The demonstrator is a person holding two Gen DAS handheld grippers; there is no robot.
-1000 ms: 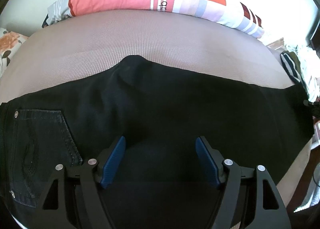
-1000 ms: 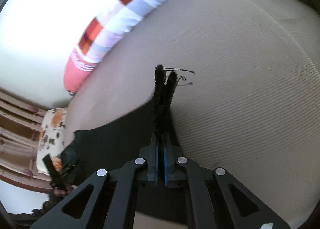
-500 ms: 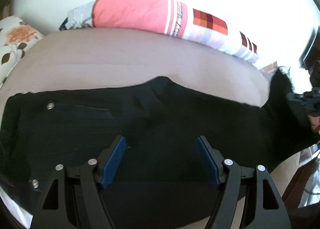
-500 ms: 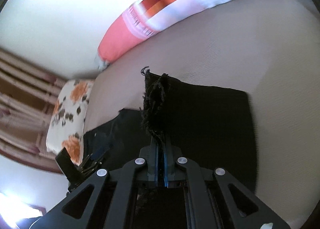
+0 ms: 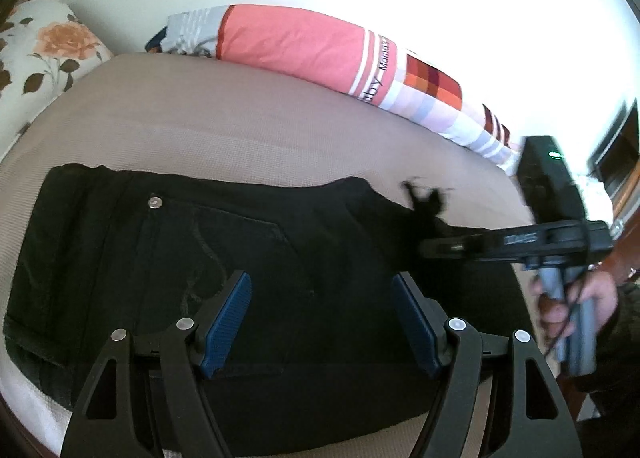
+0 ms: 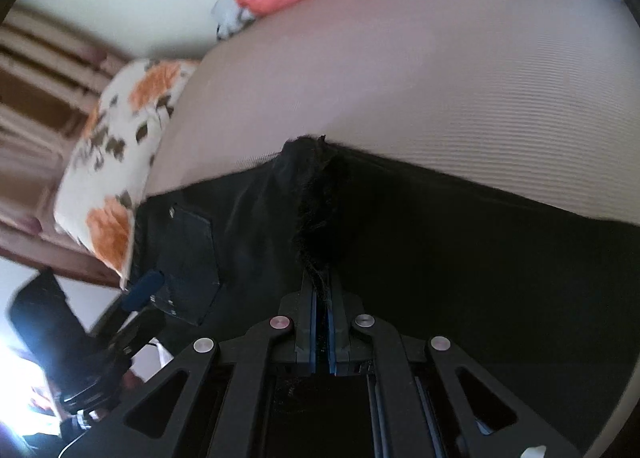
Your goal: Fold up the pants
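Pants (image 5: 248, 266) fold best if the right gripper (image 6: 320, 282), clamped tight on the frayed hem (image 6: 316, 194), lays it squarely onto the waistband at the left, while the left gripper (image 5: 320, 322) hovers wide apart and empty.

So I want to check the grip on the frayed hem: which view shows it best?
The right wrist view: the frayed hem rises straight out of the shut right gripper, pinched between its blue pads. The left wrist view shows the hem only small and blurred at the gripper's tip, above the pants.
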